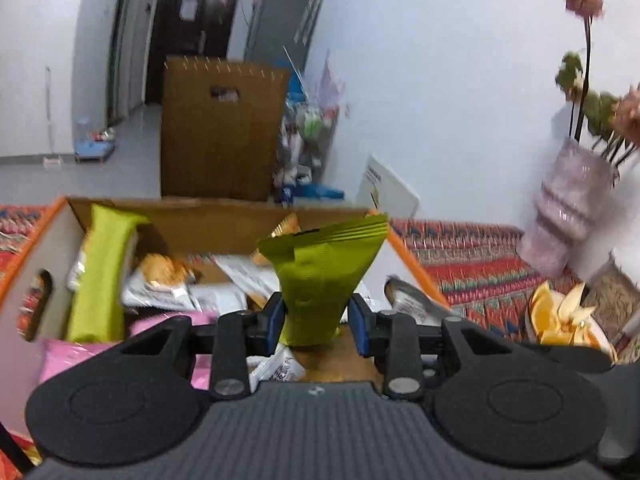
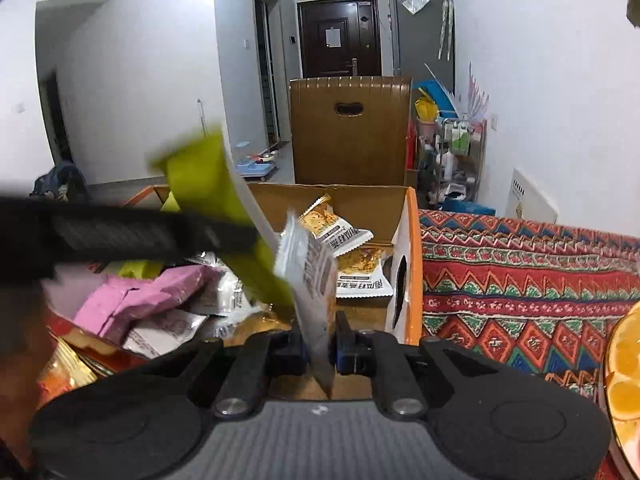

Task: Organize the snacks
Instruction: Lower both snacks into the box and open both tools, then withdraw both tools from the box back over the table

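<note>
From the left wrist, the left tool [image 1: 316, 316] is clamped on a green snack packet [image 1: 320, 272], held upright over the open cardboard box [image 1: 224, 220] of snacks on the patterned bench cloth [image 1: 480, 260].

From the right wrist, the right tool [image 2: 320, 344] pinches a thin silver snack sachet [image 2: 310, 280] above the same box, and the green packet shows blurred to the left.
</note>
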